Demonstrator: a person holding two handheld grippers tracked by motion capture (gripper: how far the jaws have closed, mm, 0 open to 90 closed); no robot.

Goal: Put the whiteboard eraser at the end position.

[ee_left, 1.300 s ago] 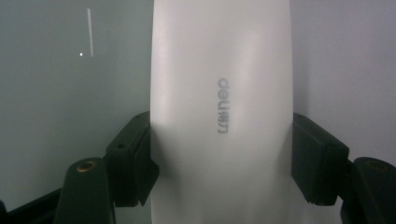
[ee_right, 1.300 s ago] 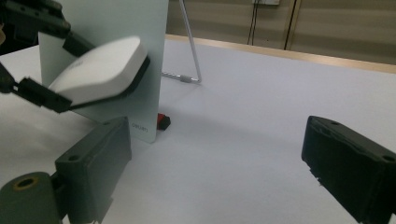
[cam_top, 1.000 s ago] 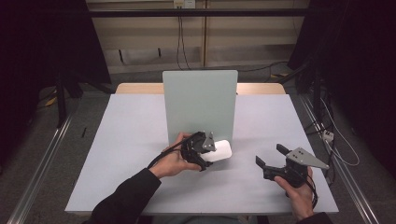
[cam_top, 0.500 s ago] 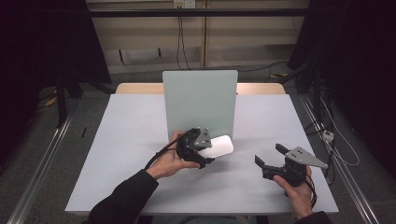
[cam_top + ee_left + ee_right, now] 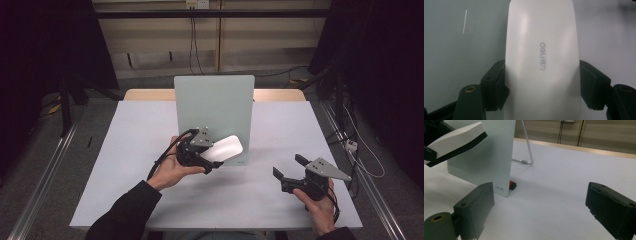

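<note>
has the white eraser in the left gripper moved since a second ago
Yes. Held in the left gripper, the white eraser has gone up the high view and slightly right, and now overlaps more of the upright board's lower face.

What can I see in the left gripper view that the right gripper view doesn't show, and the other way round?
Left gripper view: grey lettering on top of the white eraser, pinched between two black fingers. Right gripper view: the eraser's dark underside, the board's wire stand, a small red piece at its foot, and open fingers. Both show the eraser and the pale green board.
</note>
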